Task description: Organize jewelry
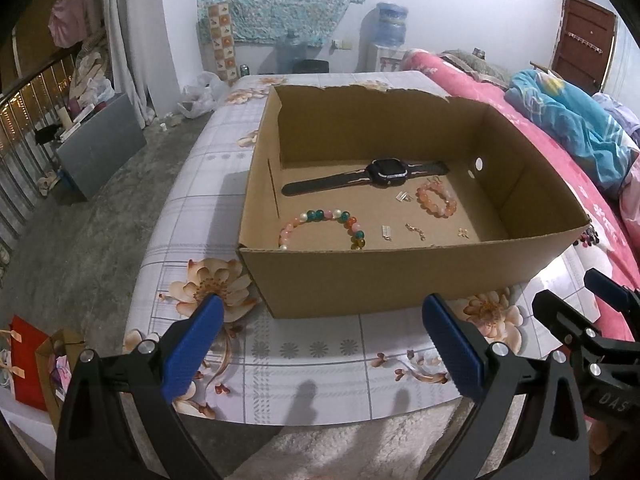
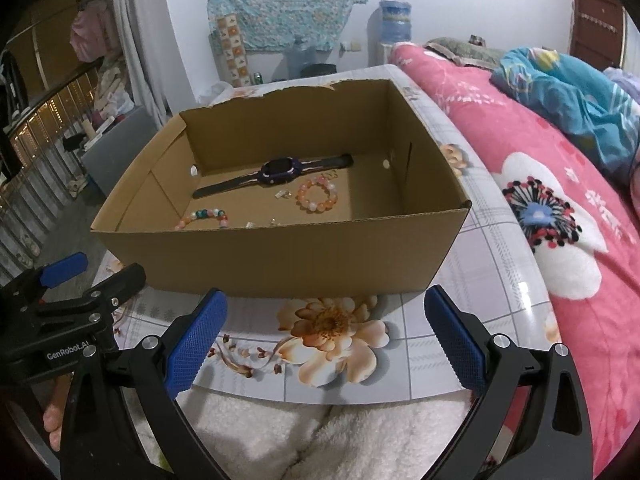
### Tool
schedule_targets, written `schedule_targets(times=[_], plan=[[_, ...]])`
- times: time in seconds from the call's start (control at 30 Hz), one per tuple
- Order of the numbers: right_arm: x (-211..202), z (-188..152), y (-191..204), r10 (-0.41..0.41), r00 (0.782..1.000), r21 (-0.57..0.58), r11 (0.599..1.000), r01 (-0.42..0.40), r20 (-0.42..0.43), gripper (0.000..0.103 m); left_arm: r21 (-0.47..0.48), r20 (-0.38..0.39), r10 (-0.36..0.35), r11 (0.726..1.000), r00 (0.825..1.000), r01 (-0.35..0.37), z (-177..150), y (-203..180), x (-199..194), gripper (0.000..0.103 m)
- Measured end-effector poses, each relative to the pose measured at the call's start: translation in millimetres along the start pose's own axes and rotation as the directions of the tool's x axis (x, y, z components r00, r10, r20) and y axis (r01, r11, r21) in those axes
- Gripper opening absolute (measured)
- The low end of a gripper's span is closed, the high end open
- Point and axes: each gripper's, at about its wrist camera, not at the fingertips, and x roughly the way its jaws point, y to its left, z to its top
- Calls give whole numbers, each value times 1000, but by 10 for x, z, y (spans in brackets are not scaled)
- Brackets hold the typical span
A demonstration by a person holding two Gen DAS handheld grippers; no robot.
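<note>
An open cardboard box (image 1: 360,280) (image 2: 280,264) stands on a floral table. On its floor lie a dark watch (image 1: 384,174) (image 2: 280,171), a multicoloured bead bracelet (image 1: 320,218) (image 2: 204,216), an orange-pink bead bracelet (image 1: 436,198) (image 2: 318,196) and several small metal pieces (image 1: 414,232) (image 2: 284,195). My left gripper (image 1: 322,316) hangs open in front of the box's near wall, nothing between its blue pads. My right gripper (image 2: 326,312) is open too, beside the left one, also before the near wall and holding nothing.
The floral tablecloth (image 1: 312,364) (image 2: 332,328) ends close to the grippers, with white fluffy fabric (image 2: 260,440) below. A pink bed (image 2: 560,208) with a blue blanket runs along the right. Paper bags (image 1: 36,364) stand on the floor at left.
</note>
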Motion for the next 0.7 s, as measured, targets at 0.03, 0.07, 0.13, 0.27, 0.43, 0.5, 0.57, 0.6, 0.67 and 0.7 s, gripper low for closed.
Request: schedule_targets(times=[0.03, 0.07, 0.13, 0.27, 0.43, 0.5, 0.57, 0.6, 0.67, 0.7], plan=[[8, 10, -3, 0, 1000, 0, 1000, 0, -1, 95, -1, 0, 0, 1000, 1000, 0, 5, -4, 6, 97], [14, 15, -7, 1, 1000, 0, 1000, -1, -2, 95, -2, 0, 0, 1000, 1000, 0, 10, -6, 10, 97], [20, 16, -6, 1, 1000, -1, 1000, -1, -2, 95, -4, 1, 0, 1000, 1000, 0, 17, -16, 18, 97], [40, 19, -4, 0, 1000, -3, 1000, 0, -4, 95, -6, -1, -2, 1000, 1000, 2, 25, -24, 28, 97], [43, 17, -2, 0, 1000, -3, 1000, 0, -3, 95, -12, -16, -13, 1000, 1000, 13, 44, -47, 55, 97], [51, 22, -4, 0, 1000, -1, 1000, 0, -1, 95, -12, -15, -11, 1000, 1000, 11, 45, -47, 57, 97], [66, 27, -4, 1, 1000, 1, 1000, -1, -1, 95, -11, -14, -11, 1000, 1000, 11, 47, -47, 59, 97], [74, 27, -2, 0, 1000, 2, 1000, 0, -2, 95, -11, -14, -11, 1000, 1000, 10, 46, -47, 59, 97], [70, 30, -5, 0, 1000, 0, 1000, 0, -3, 95, -9, -14, -10, 1000, 1000, 10, 53, -59, 59, 97], [69, 31, -5, 0, 1000, 0, 1000, 0, -3, 95, -10, -14, -9, 1000, 1000, 9, 50, -56, 58, 97]])
